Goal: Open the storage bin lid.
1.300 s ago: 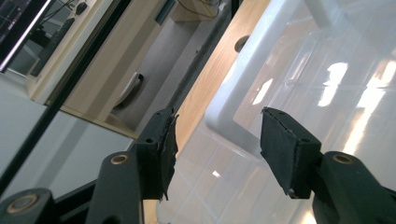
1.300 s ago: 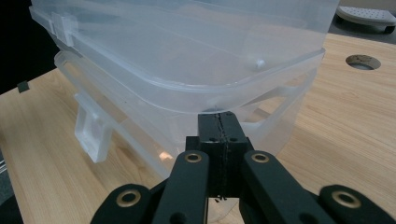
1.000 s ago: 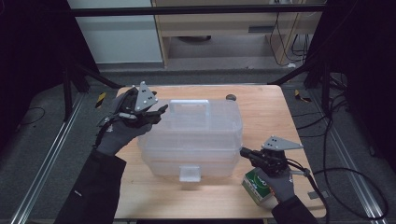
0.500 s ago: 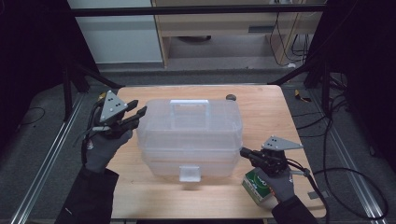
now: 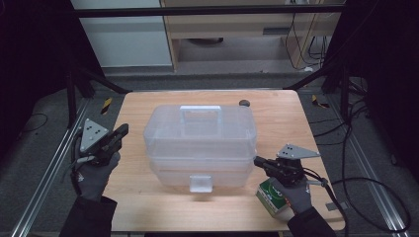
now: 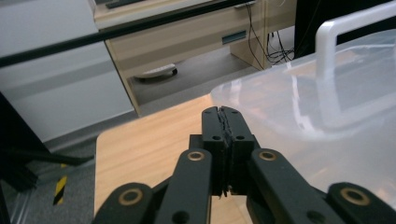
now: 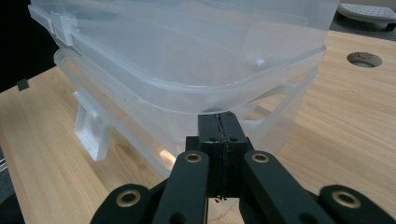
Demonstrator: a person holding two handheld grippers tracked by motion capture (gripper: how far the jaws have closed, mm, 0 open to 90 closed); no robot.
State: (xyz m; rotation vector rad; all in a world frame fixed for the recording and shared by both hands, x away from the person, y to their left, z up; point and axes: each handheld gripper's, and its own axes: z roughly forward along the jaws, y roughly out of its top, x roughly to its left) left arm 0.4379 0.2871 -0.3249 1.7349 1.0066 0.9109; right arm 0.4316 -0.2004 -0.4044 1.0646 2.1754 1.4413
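The left tongs (image 5: 120, 132) stood at centre left of the high view with the jaws pressed together. They had just been closing, and nothing lay between them. The right tongs (image 5: 258, 161) stood at lower right, also pressed together and empty, with the tips just beside the right end wall of the clear plastic box (image 5: 200, 143).

The box sat at the centre of the worktop (image 5: 148, 207), between the two tongs. Its long axis ran left to right across the frame. The handle (image 5: 199, 113) lay flat on the lid, and the front latch (image 5: 200, 183) faced the lower edge of the frame.

In the left gripper view, the box (image 6: 327, 116) filled the right half, apart from the left tongs (image 6: 225, 110). In the right gripper view, the right tongs (image 7: 219, 115) sat directly below the lid rim (image 7: 187, 105).

By this layout, the right tongs were the nearer pair. A green carton (image 5: 272, 196) lay under the right hand (image 5: 296, 190), at lower right.
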